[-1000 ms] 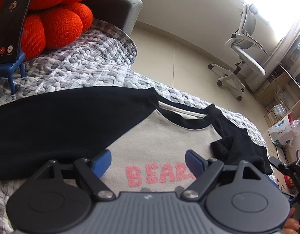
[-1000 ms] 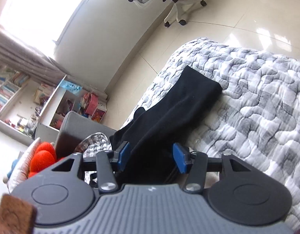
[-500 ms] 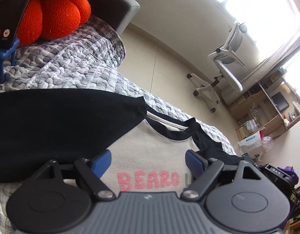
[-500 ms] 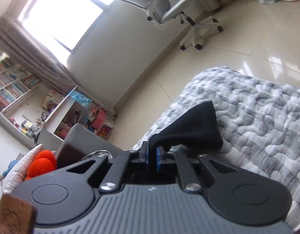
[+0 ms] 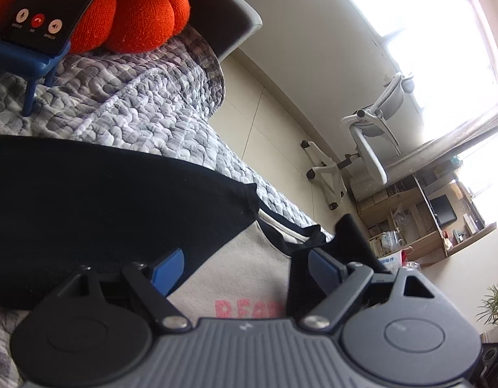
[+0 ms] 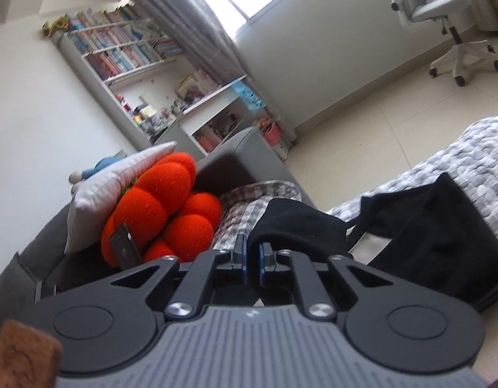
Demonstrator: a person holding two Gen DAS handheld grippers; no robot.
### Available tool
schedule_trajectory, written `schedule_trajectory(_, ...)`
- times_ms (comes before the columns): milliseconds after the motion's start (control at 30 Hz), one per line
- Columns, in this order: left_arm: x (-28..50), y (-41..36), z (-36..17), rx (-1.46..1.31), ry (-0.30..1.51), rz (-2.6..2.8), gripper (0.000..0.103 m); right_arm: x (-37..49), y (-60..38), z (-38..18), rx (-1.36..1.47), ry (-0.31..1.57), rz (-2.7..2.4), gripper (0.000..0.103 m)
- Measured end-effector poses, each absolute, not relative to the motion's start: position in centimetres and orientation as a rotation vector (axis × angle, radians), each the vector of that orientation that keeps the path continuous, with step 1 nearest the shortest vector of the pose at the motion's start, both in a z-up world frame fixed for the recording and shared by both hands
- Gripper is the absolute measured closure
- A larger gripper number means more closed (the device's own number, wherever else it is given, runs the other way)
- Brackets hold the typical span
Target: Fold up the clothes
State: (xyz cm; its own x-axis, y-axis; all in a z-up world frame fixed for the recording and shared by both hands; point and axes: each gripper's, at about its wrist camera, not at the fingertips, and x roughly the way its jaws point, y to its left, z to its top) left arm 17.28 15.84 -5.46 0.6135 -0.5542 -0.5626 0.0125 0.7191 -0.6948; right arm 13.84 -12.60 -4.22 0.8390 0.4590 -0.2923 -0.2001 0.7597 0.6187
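Observation:
A sweatshirt (image 5: 245, 271) with a cream front, pink lettering and black sleeves lies on a grey quilted bed cover (image 5: 126, 106). Its left black sleeve (image 5: 87, 213) stretches flat across the left wrist view. My left gripper (image 5: 245, 271) hangs open just above the cream chest, nothing between its blue pads. In the right wrist view my right gripper (image 6: 252, 260) is shut on the end of the other black sleeve (image 6: 297, 223), lifted off the bed, with the rest of that sleeve (image 6: 442, 236) draped to the right.
An orange knotted cushion (image 6: 171, 213) and a phone (image 5: 51, 3) on a small blue stand sit at the head of the bed by a grey sofa arm (image 5: 229, 22). A white office chair (image 5: 371, 148), shelves and tiled floor lie beyond the bed's edge.
My right gripper closed on the black sleeve, lifted it and rolled, swinging toward the orange cushion. The left gripper stayed open and shifted across the shirt, rolling so the view tilts.

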Motion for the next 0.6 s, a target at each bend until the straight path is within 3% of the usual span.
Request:
schedule_trajectory(267, 17.9, 17.9, -6.6, -0.795, 0.885, -0.343, 0.018, 12.7, -4.6, -6.5, 0.230, 0.638, 0.597, 0.093)
schedule_trajectory(367, 17.9, 17.8, -6.6, -0.782, 0.898, -0.339, 0.019, 12.1, -2.6, -7.7, 0.113, 0.708, 0.651, 0.086)
schedule_trajectory(567, 17.8, 16.9, -6.3, -0.697, 0.956, -0.353, 0.030, 11.9, -3.3, -7.8, 0.143, 0.740, 0.648, 0.084)
schedule_trajectory(600, 17.7, 16.8, -6.1, -0.678, 0.965, -0.358, 0.030, 11.9, -3.6, -7.7, 0.161, 0.738, 0.647, 0.080)
